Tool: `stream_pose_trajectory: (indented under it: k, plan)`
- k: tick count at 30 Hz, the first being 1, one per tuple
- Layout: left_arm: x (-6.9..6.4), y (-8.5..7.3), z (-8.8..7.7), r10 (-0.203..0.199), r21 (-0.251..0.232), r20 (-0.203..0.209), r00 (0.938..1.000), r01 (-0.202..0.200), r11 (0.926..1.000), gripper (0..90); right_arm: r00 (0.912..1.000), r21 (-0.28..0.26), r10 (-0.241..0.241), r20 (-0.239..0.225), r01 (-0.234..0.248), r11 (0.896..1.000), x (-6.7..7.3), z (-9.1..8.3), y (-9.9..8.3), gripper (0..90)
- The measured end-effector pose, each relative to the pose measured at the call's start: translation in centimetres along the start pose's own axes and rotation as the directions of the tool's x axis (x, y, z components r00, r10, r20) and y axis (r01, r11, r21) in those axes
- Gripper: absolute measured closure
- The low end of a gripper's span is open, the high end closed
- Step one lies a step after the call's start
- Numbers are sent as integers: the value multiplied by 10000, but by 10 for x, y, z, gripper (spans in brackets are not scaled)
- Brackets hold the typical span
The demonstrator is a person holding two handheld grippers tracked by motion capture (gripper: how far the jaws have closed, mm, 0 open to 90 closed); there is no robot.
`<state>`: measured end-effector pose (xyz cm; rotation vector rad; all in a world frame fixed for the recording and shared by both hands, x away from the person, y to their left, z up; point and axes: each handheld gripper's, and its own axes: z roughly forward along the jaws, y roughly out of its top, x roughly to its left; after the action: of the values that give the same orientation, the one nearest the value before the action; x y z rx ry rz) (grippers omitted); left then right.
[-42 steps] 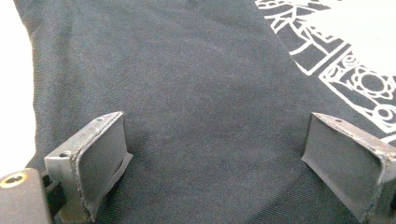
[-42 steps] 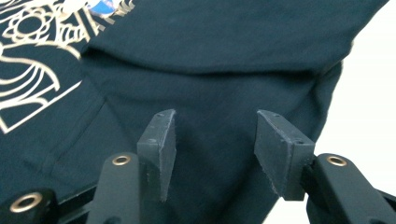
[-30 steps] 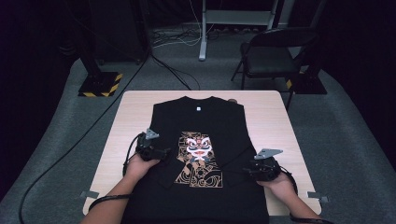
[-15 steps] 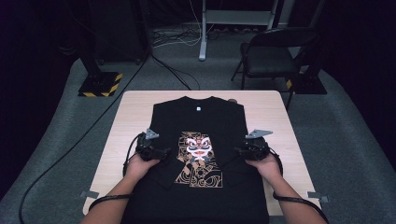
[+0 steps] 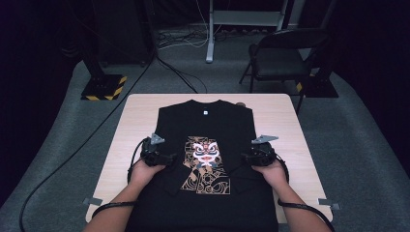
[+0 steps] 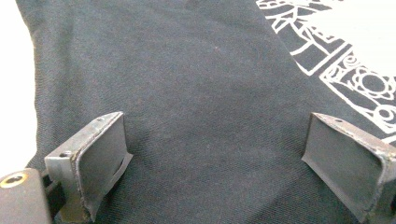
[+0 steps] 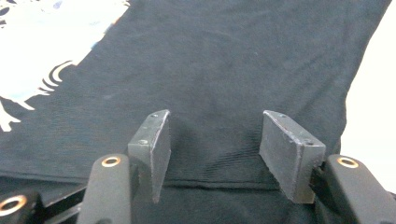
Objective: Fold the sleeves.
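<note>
A black T-shirt (image 5: 212, 145) is lying flat on the light wooden tabletop (image 5: 135, 125), collar pointing away from the person, its white and orange lion-face print (image 5: 205, 162) facing up in the middle of the chest. The side parts look folded in, so the cloth is forming a long narrow band whose lower end is reaching the near edge of the tabletop.

The left tongs (image 5: 162, 157) are sitting on the shirt's left part, just beside the print. In the left gripper view the left tongs (image 6: 215, 163) are standing wide open over plain black cloth, nothing pinched between the jaws, with the bare tabletop showing past the shirt's edge at the left.

The right tongs (image 5: 251, 157) are resting at the shirt's right part, opposite the left ones. In the right gripper view the right tongs (image 7: 212, 149) are standing about half open, having just been widening; a fold edge of the shirt is running across below the jaws, yet the pads are not pressing on it.
</note>
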<state>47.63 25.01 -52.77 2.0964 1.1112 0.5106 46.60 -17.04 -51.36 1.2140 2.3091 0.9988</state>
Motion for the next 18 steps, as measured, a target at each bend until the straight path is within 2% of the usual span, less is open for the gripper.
stream_pose_trajectory:
  k: [2, 5, 10, 18]
  plan:
    - [0, 0, 0, 1, 6, 7, 10000, -1, 10000, 68, 9998, 0, -183, -129, 183, 9998, 4, -4, 3, 416]
    - [1, 0, 0, 6, 29, 37, 10000, -6, 10000, 69, 9965, 32, -714, -430, 716, 9974, 12, -12, 8, 412]
    - [1, 0, 0, 14, 14, 59, 10000, -14, 10000, 71, 9911, 195, -951, -937, 973, 9951, 21, -18, 5, 405]
    - [2, 1, -1, 47, 84, 155, 9999, -48, 10000, 76, 9924, 125, -623, -1064, 639, 9979, 20, -13, -3, 407]
